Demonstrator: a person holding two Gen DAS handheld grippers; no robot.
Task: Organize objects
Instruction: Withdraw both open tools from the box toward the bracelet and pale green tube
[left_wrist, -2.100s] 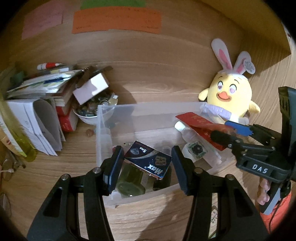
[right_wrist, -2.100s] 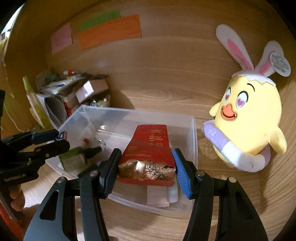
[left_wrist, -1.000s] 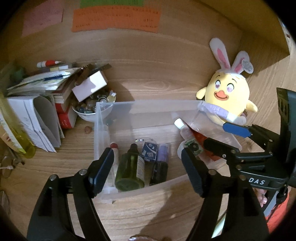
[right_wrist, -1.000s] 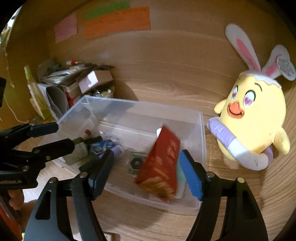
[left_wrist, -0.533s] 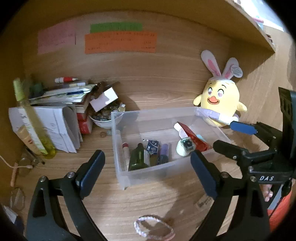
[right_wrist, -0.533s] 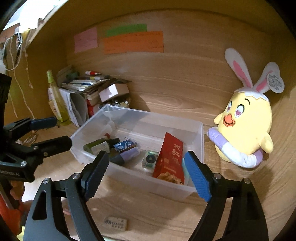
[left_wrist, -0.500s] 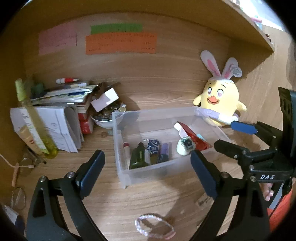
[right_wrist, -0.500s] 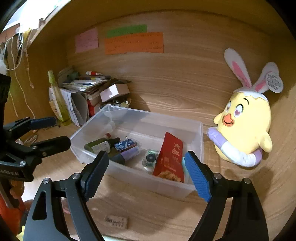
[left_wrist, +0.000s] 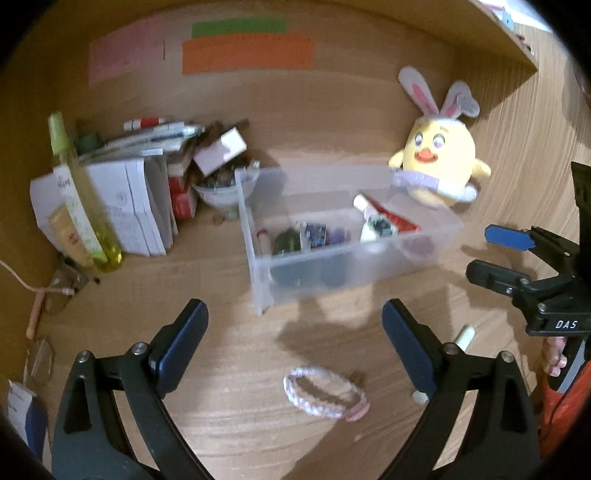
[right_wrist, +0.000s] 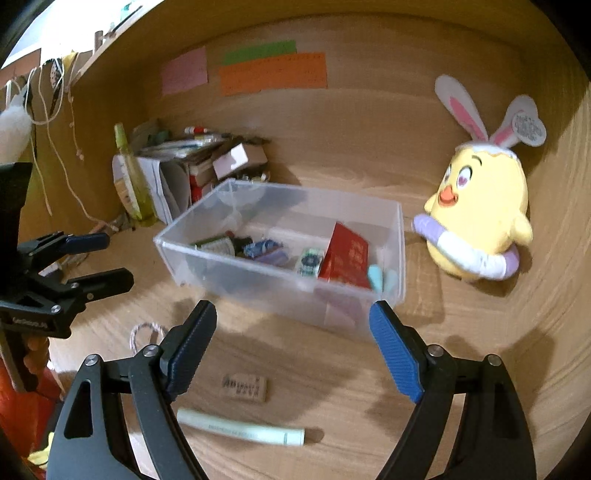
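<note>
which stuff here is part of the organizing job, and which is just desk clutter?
Job items:
- clear bin, already holding the red packet and small bottles
- loose on the desk, in front of the bin: braided bracelet, pale green tube, small tan tag

Probably just lying about:
- chick plush
- paper stack
- sticky notes

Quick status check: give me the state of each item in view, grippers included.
left gripper: open, empty
right gripper: open, empty
clear bin: lidless, partly filled
red packet: propped inside bin
pale tube: lying on desk
braided bracelet: flat on desk
plush chick: upright beside bin
</note>
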